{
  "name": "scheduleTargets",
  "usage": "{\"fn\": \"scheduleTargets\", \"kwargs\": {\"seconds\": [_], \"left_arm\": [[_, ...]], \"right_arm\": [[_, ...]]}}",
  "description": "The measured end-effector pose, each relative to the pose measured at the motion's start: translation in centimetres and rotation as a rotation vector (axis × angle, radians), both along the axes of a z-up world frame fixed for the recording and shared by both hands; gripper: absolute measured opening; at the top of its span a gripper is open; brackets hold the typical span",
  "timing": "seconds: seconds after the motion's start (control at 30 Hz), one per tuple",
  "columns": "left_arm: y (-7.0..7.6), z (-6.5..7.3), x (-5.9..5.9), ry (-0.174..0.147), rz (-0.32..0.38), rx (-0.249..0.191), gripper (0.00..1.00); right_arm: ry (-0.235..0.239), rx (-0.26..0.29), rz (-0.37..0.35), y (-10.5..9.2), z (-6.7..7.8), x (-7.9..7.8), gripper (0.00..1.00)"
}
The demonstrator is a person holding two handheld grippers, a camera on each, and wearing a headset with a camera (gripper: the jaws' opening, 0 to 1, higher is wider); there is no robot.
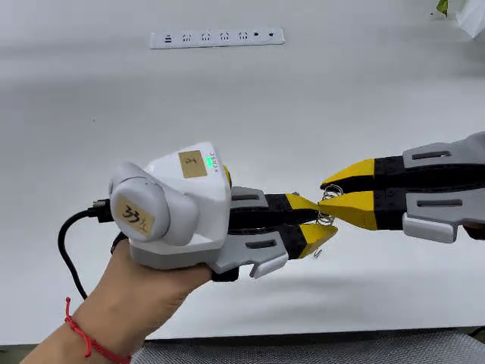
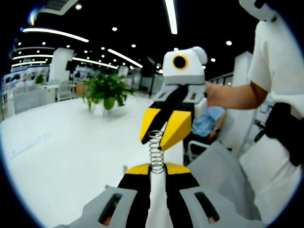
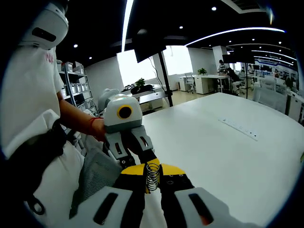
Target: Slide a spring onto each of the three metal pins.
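The left tool (image 1: 321, 220) and the right tool (image 1: 323, 196), two in all, meet tip to tip above the white surface (image 1: 227, 106), both pinched narrow on the one small spring (image 1: 327, 205) between them.

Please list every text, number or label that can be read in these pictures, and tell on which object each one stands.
"33", then a handwritten character I cannot make out: round tan sticker on the rear of the left gripper.
Square tan sticker on its top: handwritten mark, unreadable.
Small print beside the green light: too small.
Power strip: nothing readable.
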State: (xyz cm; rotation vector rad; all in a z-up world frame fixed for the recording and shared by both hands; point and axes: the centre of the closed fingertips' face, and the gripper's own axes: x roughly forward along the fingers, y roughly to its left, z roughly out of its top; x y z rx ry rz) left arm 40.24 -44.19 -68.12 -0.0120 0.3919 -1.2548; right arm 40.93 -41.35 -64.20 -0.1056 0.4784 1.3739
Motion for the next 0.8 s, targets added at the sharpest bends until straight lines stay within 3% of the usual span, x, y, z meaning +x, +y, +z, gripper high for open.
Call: {"fn": "scheduleTargets", "kwargs": {"seconds": [0.43,0.57,0.8], "left_arm": [[-0.1,0.1,-0.1,-0.010,-0.014,0.002,0.10],[-0.1,-0.1,-0.2,-0.019,-0.022,0.017,0.10],[-0.2,-0.3,-0.4,-0.045,-0.048,0.056,0.10]], "right_arm": [[-0.010,-0.044,0.047,-0.3,0.0,-0.3,0.21],[-0.036,-0.098,0.103,-0.8,0.3,-0.3,0.23],[-0.130,-0.295,0.306,-1.7,0.7,0.0,0.24]]}}
